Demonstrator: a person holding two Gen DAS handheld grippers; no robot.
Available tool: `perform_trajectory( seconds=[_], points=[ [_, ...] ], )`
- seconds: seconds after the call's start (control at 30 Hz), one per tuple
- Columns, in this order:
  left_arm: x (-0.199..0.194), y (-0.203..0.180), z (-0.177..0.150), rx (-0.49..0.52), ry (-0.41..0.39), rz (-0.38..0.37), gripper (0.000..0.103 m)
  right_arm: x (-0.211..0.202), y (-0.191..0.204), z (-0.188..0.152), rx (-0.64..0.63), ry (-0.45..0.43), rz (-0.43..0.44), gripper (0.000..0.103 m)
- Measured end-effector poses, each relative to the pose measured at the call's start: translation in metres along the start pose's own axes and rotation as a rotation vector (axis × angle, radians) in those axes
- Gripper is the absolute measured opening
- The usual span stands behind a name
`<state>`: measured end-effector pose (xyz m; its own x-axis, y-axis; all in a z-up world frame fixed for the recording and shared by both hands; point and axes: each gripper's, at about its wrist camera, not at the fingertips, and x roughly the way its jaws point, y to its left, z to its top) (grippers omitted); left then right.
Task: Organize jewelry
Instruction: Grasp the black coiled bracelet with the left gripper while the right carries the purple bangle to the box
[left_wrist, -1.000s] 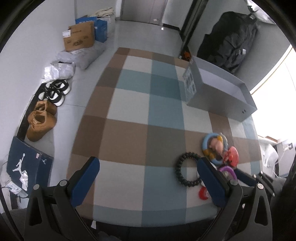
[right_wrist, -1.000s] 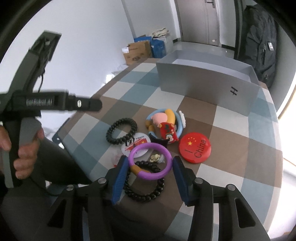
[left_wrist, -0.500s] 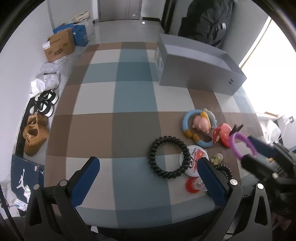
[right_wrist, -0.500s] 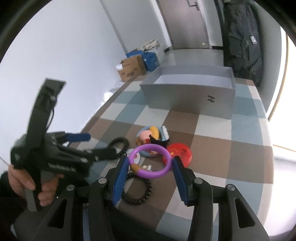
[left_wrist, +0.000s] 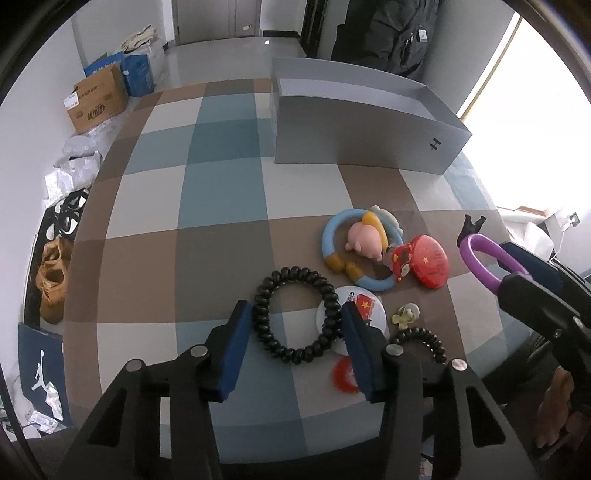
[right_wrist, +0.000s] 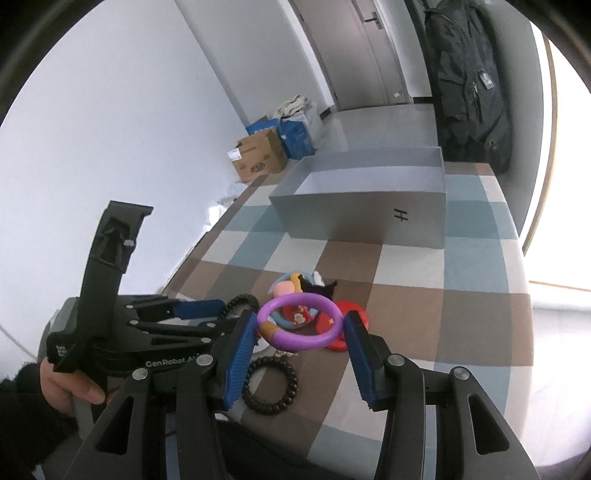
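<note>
My right gripper (right_wrist: 300, 334) is shut on a purple ring bracelet (right_wrist: 299, 326) and holds it above the table; the bracelet also shows in the left wrist view (left_wrist: 480, 258). My left gripper (left_wrist: 293, 332) is open, its blue pads on either side of a large black beaded bracelet (left_wrist: 295, 315) lying on the checked tablecloth. A smaller black beaded bracelet (right_wrist: 271, 386) lies near the front edge. An open grey box (left_wrist: 354, 125) stands at the far side of the table.
A blue ring toy with a pink pig (left_wrist: 360, 249), a red round badge (left_wrist: 430, 262), a white badge (left_wrist: 364, 315) and a small yellow-green charm (left_wrist: 404, 315) lie near the bracelets. Cardboard boxes (left_wrist: 98, 101) and shoes (left_wrist: 53, 275) are on the floor at left.
My left gripper moved forward over the table and narrowed around the large black bracelet. My right gripper lifted the purple bracelet higher, off the table.
</note>
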<state>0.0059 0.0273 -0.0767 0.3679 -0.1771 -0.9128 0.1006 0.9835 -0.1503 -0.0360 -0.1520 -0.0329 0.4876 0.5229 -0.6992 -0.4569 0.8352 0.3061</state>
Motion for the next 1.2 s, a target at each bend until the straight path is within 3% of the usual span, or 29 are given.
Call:
perform_trajectory(
  seconds=[0.33, 0.7, 0.97, 1.1, 1.2],
  points=[
    [-0.007, 0.015, 0.005, -0.117, 0.002, -0.104, 0.041, -0.001, -0.002, 0.011, 0.017, -0.028, 0.021, 0.047],
    [-0.041, 0.013, 0.03, -0.177, -0.095, -0.199, 0.041, 0.003, -0.01, 0.026, 0.064, -0.041, 0.049, 0.047],
    [-0.06, -0.004, 0.099, -0.121, -0.167, -0.248, 0.041, -0.011, -0.025, 0.081, 0.064, -0.123, 0.041, 0.047],
    [-0.044, -0.011, 0.135, -0.08, -0.164, -0.264, 0.041, 0.0, -0.038, 0.115, 0.048, -0.142, 0.01, 0.047],
    [-0.016, -0.012, 0.158, -0.07, -0.116, -0.286, 0.041, 0.021, -0.054, 0.132, 0.062, -0.11, -0.005, 0.047]
  ],
)
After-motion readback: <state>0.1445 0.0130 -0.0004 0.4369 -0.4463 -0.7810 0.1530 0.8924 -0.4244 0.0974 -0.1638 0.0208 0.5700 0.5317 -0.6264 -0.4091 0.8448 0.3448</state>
